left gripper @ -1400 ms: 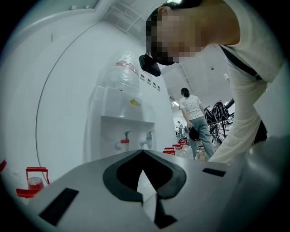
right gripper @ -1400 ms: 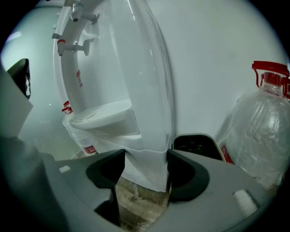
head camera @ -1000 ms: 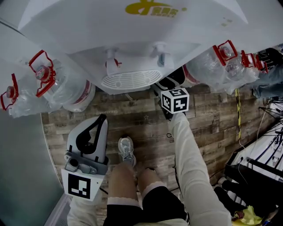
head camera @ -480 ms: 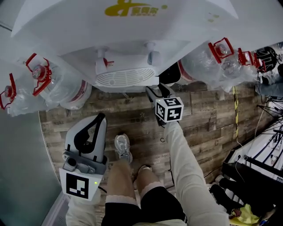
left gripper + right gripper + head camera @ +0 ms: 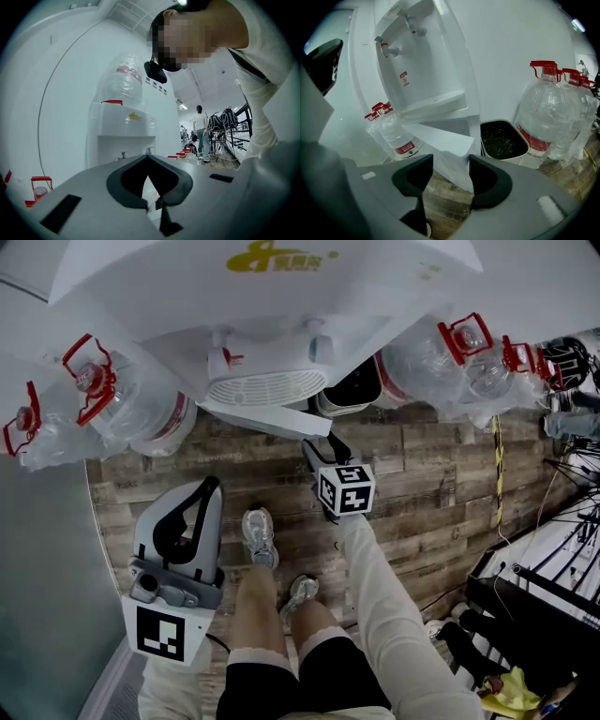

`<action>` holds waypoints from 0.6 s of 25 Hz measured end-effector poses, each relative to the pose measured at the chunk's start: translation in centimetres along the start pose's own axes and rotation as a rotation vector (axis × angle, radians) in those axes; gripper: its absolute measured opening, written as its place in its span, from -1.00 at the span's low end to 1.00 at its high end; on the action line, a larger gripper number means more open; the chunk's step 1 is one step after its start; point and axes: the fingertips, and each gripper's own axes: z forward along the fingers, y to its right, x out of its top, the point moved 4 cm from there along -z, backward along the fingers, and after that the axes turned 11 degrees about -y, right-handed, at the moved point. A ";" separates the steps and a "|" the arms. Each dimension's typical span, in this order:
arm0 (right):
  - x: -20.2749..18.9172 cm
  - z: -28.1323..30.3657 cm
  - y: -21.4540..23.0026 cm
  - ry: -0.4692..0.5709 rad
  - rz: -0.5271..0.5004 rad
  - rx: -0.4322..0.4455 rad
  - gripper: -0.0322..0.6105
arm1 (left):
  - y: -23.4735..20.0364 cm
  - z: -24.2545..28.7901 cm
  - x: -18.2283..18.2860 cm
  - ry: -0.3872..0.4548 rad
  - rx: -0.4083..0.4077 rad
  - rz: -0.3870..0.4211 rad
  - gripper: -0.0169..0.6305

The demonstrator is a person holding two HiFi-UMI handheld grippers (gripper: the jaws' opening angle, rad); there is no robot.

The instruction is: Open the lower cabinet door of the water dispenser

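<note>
The white water dispenser [image 5: 272, 296] stands ahead of me, its taps and drip tray [image 5: 267, 385] seen from above. Below the tray its lower cabinet door [image 5: 267, 420] stands swung out at an angle over the wooden floor. My right gripper [image 5: 315, 446] is at the door's free edge. In the right gripper view the door [image 5: 440, 140] runs down between the two dark pads [image 5: 415, 176], and the right gripper [image 5: 451, 168] is shut on its edge. My left gripper [image 5: 214, 484] hangs at the lower left, shut and empty; in its own view the left gripper [image 5: 147, 157] points level at the dispenser.
Large water jugs with red handles lie left [image 5: 122, 409] and right [image 5: 441, 362] of the dispenser. A dark bin [image 5: 502, 139] stands by the dispenser's right side. The person's legs and shoes [image 5: 255, 535] are between the grippers. Cables and gear [image 5: 544, 568] crowd the right.
The right gripper has drawn back toward the person, and the cabinet door, unseen before, now swings out from under the drip tray. The left gripper has risen slightly.
</note>
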 end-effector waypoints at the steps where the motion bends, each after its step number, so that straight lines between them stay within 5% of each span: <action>1: -0.4 -0.2 -0.4 -0.004 0.005 0.002 -0.15 | 0.1 -0.2 0.1 -0.001 0.001 -0.002 -0.93; 15: -3.9 -2.4 -3.8 -0.057 0.017 0.040 -0.15 | 1.0 -3.3 1.8 0.006 0.012 0.007 -0.93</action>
